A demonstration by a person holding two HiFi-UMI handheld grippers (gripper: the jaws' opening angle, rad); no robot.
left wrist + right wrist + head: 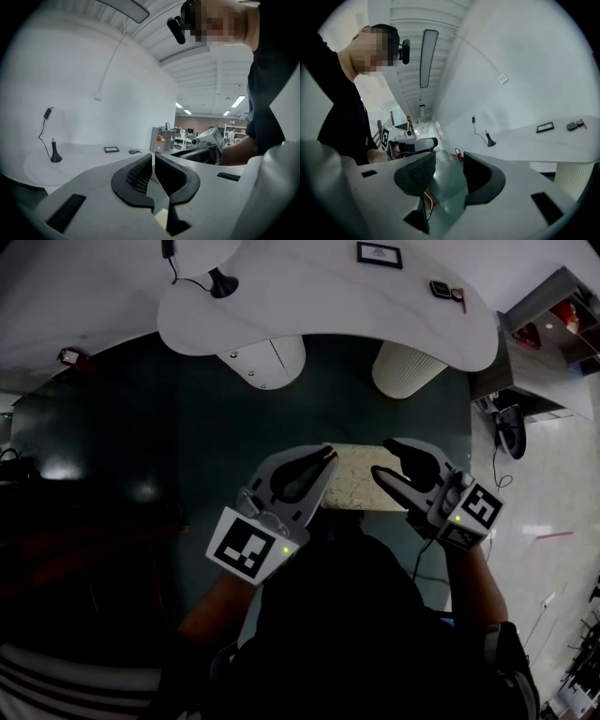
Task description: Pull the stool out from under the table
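The left gripper point(328, 458), pressed together, and right gripper point(383, 461), spread, are hovering empty over opposite ends of the stool point(357, 489).

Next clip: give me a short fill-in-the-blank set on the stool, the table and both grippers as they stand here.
1. On the left gripper the fingers are ____.
2. The right gripper has its fingers apart and holds ____.
3. In the head view the stool shows ____ the two grippers.
4. The small black frame lies on the white ____.

Missing words: shut; nothing; between; table.
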